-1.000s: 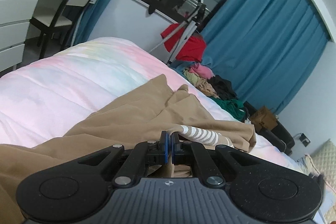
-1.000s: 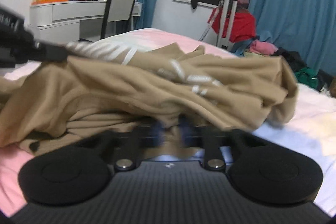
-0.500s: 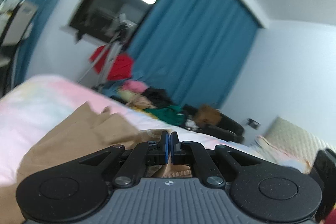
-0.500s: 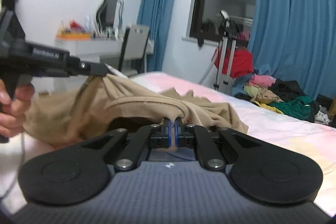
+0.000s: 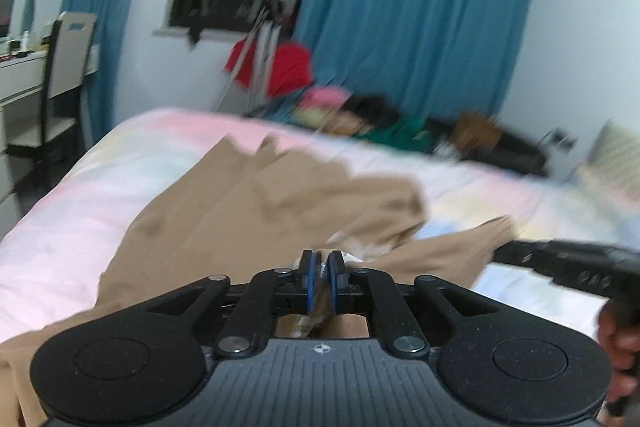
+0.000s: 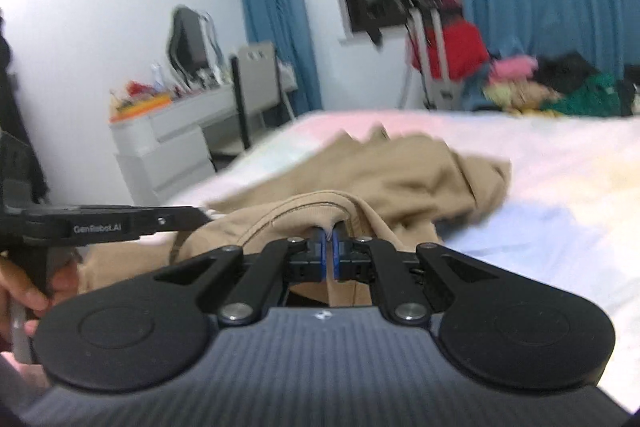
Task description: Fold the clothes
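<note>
A tan garment [image 5: 240,211] with white stripes lies crumpled on the pastel bed [image 5: 92,195]. My left gripper [image 5: 320,261] has a fold of the garment between its blue pads, and its jaws are opening slightly. My right gripper [image 6: 331,233] is shut on the garment's ribbed edge [image 6: 304,203], which arches up from the pads. The rest of the tan garment [image 6: 400,171] trails back across the bed [image 6: 560,163]. The grippers are side by side, an edge of the cloth between them. The right gripper [image 5: 504,251] enters the left wrist view from the right, and the left gripper [image 6: 200,215] enters the right wrist view from the left.
Beyond the bed is a pile of coloured clothes [image 5: 360,119] and a red garment on a metal stand [image 5: 284,67], with blue curtains [image 5: 420,27] behind. A chair [image 6: 256,83] and a white dresser [image 6: 168,131] stand at the left. A hand [image 6: 24,291] holds the left gripper.
Both grippers have moved sideways and rolled with the tan garment in them. The cloth has been pulled out of its heap and now trails flatter over the bed.
</note>
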{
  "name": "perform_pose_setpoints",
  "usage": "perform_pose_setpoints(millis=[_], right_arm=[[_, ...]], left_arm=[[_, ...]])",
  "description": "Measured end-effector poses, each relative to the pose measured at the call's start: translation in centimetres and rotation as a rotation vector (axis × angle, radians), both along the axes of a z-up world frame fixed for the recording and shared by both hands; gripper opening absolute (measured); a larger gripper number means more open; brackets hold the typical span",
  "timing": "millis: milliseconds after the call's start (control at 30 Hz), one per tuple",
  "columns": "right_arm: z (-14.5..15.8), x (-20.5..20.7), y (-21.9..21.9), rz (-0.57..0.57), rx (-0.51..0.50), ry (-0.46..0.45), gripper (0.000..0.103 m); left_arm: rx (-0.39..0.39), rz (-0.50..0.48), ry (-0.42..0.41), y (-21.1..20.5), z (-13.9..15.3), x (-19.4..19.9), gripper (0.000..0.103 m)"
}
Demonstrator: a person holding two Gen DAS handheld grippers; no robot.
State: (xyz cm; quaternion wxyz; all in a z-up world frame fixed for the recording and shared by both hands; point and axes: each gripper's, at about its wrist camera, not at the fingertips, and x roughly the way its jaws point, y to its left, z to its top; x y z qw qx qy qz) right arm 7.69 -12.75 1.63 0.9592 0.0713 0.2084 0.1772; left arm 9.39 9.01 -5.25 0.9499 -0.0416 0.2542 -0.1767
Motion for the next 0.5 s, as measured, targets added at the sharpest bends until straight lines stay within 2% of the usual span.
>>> perform_pose_setpoints(millis=[133,233,267,300,367,500], right_arm=[[-2.3,1.9,-0.9,-0.029,0.049,0.1,0.007],[-3.3,2.5,-1.8,-0.054,0.072,0.139,0.007],[-3.6,2.7,-2.1,-0.064,0.085,0.151,0.007],[-3.9,2.9,-2.4,-0.073,0.097,0.163,0.007],[-4.4,3.0,-3.0,-0.091,0.133,0.19,0.007],[-4.9,3.3,-4.1,-0.117,0.193,0.223,0.007]], left_arm=[[0.108,0.036,0.016,-0.9,-1.2,0.0,0.019],[0.193,0.006,0.008,-1.3,-0.7,-2.5,0.042],[0.217,-0.012,0.017,-1.6,-0.8,-3.4,0.053],[0.241,-0.031,0.026,-1.9,-0.8,-4.2,0.058],[0.285,-0.071,0.051,-2.7,-1.0,-5.5,0.061],[0.469,-0.13,0.061,-5.1,-3.3,-6.4,0.068]])
